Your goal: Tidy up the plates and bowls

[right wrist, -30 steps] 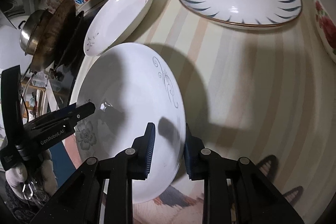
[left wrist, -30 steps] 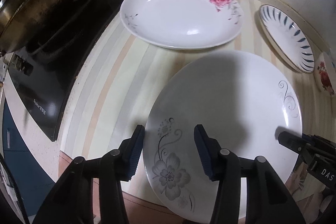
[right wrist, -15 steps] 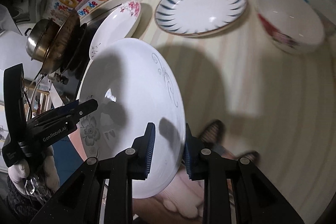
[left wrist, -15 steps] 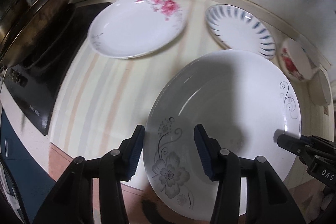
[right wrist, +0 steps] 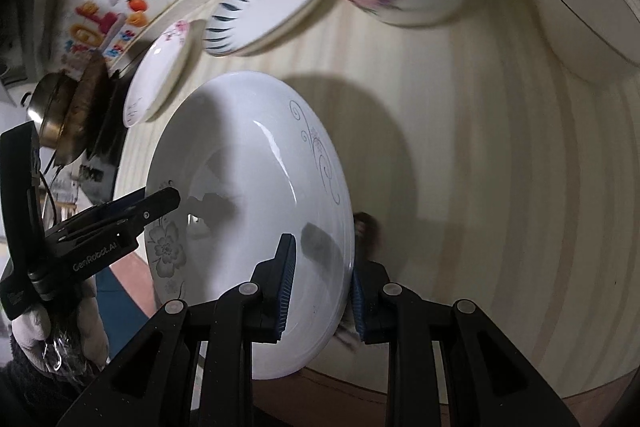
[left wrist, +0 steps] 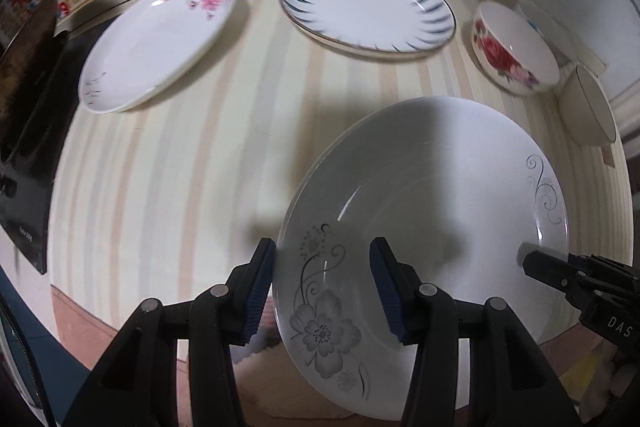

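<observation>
- Left gripper [left wrist: 322, 283] clamped on the near rim of a large white ceramic plate with a grey flower print [left wrist: 432, 195], one blue pad under the rim, the other over the printed flower
- Right gripper [right wrist: 322, 291] likewise closed narrow on the opposite rim of that plate, beside the grey swirl print, one pad on the glossy inner face, the other behind the edge
- Plate held tilted between the two tools, lifted clear above the cream striped countertop [left wrist: 180, 155], its shadow cast on the stripes beyond
- Ahead and to the left of the left gripper: oval white plate with pink blossoms [left wrist: 160, 43], lying flat near the black stove [left wrist: 28, 131]
- Straight ahead: round white plate with dark blue leaf strokes around the rim [left wrist: 368, 11], flat on the counter
- Ahead and to the right: white bowl with red roses on its side [left wrist: 514, 47], just beside a plain white bowl with a thin rim line [left wrist: 588, 107]
- Gloved hand [right wrist: 52, 339] visible behind the left tool in the right wrist view
</observation>
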### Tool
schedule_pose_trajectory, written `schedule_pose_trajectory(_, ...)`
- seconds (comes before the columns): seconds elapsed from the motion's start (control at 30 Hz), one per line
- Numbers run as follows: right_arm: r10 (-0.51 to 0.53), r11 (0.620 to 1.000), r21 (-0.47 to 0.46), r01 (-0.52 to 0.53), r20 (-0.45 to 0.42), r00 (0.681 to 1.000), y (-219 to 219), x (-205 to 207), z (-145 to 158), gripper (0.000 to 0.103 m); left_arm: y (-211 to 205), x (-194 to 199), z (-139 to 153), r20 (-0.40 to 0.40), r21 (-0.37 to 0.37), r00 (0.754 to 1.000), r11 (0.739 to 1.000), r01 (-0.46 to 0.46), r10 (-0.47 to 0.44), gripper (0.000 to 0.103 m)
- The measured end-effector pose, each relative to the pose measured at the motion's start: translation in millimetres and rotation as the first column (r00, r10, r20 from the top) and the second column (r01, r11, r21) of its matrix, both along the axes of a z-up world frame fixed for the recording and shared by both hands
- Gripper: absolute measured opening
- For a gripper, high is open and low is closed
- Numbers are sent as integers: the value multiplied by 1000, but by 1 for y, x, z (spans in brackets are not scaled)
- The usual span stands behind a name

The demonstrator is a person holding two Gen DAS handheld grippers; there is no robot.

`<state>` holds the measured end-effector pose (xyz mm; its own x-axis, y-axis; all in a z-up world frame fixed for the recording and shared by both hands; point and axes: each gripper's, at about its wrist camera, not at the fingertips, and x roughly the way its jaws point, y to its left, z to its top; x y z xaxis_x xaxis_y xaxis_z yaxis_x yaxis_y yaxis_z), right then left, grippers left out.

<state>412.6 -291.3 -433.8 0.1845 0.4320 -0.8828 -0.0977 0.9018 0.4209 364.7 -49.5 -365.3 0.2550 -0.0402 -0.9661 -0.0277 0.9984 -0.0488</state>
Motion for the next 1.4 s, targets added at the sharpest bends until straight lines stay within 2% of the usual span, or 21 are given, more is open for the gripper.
schedule_pose_trajectory(0.27, -38, 999, -7, 38, -6, 999, -10, 0, -7, 27, -14, 10, -15, -12, 18, 999, 999, 40, -40, 46)
schedule_pose_trajectory(0.7, -37, 999, -7, 37, -36, 999, -5, 3, -15, 27, -25, 14, -15, 5, 56, 997, 996, 73, -73, 46)
schedule_pose_trajectory(0.77, -19, 1000, 8, 20, -58, 998, -9, 8, -12, 27, -15, 6, 3, 29, 51, 998, 997, 63, -64, 46)
schedule_pose_trajectory(0.87, -10, 1000, -16, 10, -25, 1000, -25, 15, 20, 28, 21, 1, 39, 94, 43, 996, 999, -8, 4, 46)
schedule_pose_trajectory(0.97, 11, 1000, -7, -10, 47, 999, -23, 29, 68, 43, 78, 7, 70, 161, 41, 979, 990, -136, 128, 48)
schedule_pose_trajectory(1.07, 80, 995, 48, -87, 123, 989, 18, 56, 103, 57, 133, 21, 70, 167, 36, 956, 968, -250, 240, 49)
schedule_pose_trajectory(1.17, 162, 980, 89, -180, 183, 970, 93, 100, 114, 57, 176, 36, 52, 132, 7, 932, 940, -341, 337, 49)
schedule_pose_trajectory(1.23, 197, 972, 85, -217, 198, 960, 140, 129, 109, 57, 200, 47, 38, 104, -16, 916, 922, -387, 387, 49)
schedule_pose_trajectory(1.4, 232, 966, 84, -245, 139, 963, 244, 216, 76, 57, 240, 75, 5, 51, -44, 890, 891, -451, 453, 49)
